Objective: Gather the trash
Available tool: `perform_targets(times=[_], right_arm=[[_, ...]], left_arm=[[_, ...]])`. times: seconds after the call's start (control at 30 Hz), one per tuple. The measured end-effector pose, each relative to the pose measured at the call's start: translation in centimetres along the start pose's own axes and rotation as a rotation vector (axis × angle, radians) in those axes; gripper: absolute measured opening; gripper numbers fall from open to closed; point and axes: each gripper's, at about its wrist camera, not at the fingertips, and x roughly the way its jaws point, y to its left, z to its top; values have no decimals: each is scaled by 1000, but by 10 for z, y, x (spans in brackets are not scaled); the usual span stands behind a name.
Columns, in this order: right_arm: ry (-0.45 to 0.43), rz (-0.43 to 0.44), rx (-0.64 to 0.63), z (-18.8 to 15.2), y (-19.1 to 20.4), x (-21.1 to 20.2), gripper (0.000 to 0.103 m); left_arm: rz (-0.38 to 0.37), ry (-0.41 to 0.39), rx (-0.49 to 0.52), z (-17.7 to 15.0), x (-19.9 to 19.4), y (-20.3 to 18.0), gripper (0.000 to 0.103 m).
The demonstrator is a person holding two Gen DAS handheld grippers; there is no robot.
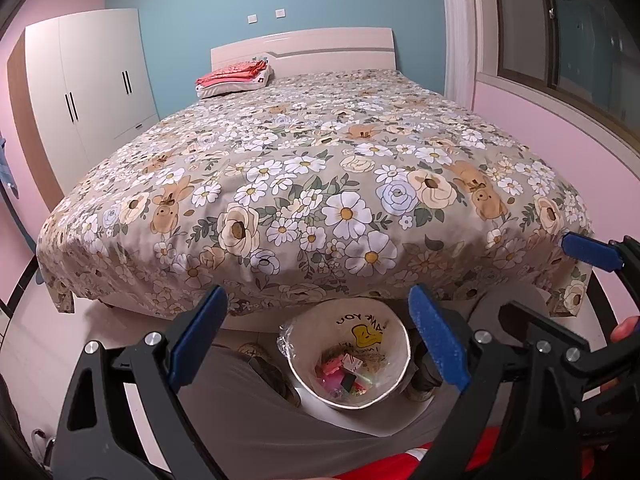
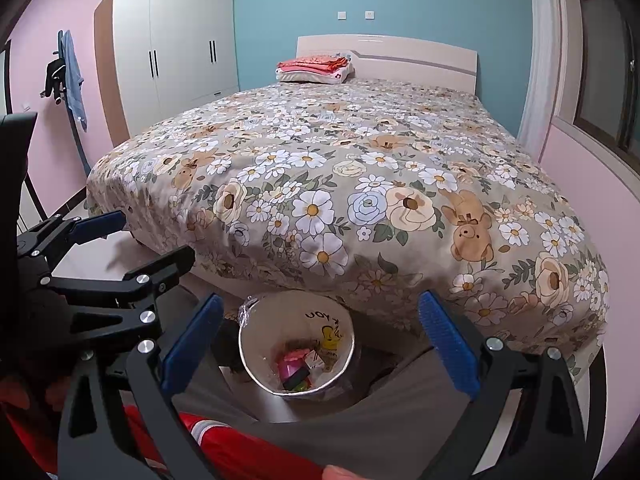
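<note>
A round white trash bin [image 1: 394, 340] lined with a printed plastic bag stands on the floor at the foot of the bed. Colourful trash pieces [image 1: 344, 372] lie in its bottom. It also shows in the right wrist view [image 2: 256, 344], with the trash pieces [image 2: 298, 368] inside. My left gripper [image 1: 318, 312] is open and empty, its blue pads wide apart above the bin. My right gripper [image 2: 320, 314] is open and empty too, held above the bin. Each gripper shows at the edge of the other's view.
A large bed with a floral quilt [image 1: 312, 160] fills the middle. Folded red and white clothes [image 1: 236, 76] lie near the headboard. A white wardrobe [image 2: 176, 52] stands at left. The person's grey-trousered legs [image 1: 248, 420] flank the bin. A window [image 1: 568, 28] is at right.
</note>
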Motion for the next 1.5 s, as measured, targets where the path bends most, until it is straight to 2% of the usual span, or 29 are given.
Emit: perform_targets(times=[1.5], right_arm=[[28, 18, 20, -9, -1, 6, 99]], left_arm=[[5, 8, 6, -7, 2, 4, 90]])
